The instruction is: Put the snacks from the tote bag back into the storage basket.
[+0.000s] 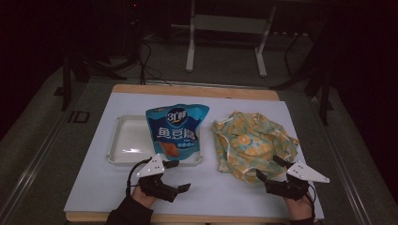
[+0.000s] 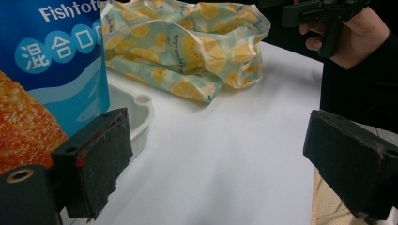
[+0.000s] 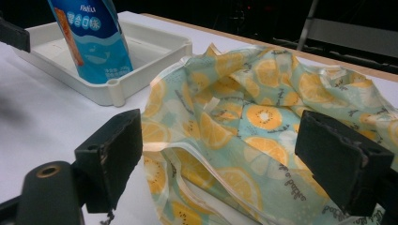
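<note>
High view: the left gripper (image 1: 174, 176) sits at the near edge of the table (image 1: 94, 178), its jaws spread wide with nothing between them. One jaw lies at the near right corner of the tray (image 1: 123, 140), the other over bare table nearer the person. The right gripper (image 1: 271, 168) is at the near right, jaws likewise apart and empty, straddling the near edge of the bag (image 1: 253, 143).

In the right gripper view the bag (image 3: 263, 136), a crumpled cloth one printed with lemon slices, lies between and just beyond the jaws, its near hem reaching in between them. In the left gripper view the pouch (image 2: 47, 70) stands just past the left jaw, and the tray corner (image 2: 141, 112) is right beside that jaw; open white table runs between the jaws out to the bag (image 2: 187, 47).

The tray is white and shallow, left of centre. The blue snack pouch (image 1: 176, 131) stands in its right end, leaning slightly; the rest of the tray is bare. Tray and bag are near each other but apart, with a strip of table between them. A broad band of free table lies along the near edge between the two hands. The bag reaches close to the right edge of the table.
</note>
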Demonstrator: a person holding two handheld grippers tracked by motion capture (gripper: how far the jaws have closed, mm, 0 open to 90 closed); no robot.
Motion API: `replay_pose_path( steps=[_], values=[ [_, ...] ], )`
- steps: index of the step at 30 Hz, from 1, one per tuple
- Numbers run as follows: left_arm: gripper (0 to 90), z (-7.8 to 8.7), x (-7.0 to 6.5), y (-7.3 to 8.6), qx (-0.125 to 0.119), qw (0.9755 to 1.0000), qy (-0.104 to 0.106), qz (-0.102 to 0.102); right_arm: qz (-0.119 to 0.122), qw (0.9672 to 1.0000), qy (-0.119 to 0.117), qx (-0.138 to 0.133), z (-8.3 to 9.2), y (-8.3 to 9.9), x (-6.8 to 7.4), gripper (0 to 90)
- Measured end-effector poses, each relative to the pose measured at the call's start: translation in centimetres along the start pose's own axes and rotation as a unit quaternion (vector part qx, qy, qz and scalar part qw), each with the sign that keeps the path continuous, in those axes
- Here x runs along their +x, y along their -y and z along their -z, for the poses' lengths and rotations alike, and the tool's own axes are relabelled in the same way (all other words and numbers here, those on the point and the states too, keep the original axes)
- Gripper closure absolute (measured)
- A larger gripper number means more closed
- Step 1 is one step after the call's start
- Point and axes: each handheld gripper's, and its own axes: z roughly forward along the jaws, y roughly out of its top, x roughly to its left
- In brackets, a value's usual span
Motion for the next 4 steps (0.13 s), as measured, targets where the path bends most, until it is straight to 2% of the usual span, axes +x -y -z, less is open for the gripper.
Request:
replay_pose_path(
  steps=[4],
  values=[
    [8.9,0.0,0.04,0.03,-0.002,1.0,0.0,0.001,-0.001,1.0,-0.002,-0.001,-0.04,0.01,-0.03,15.2]
  ],
)
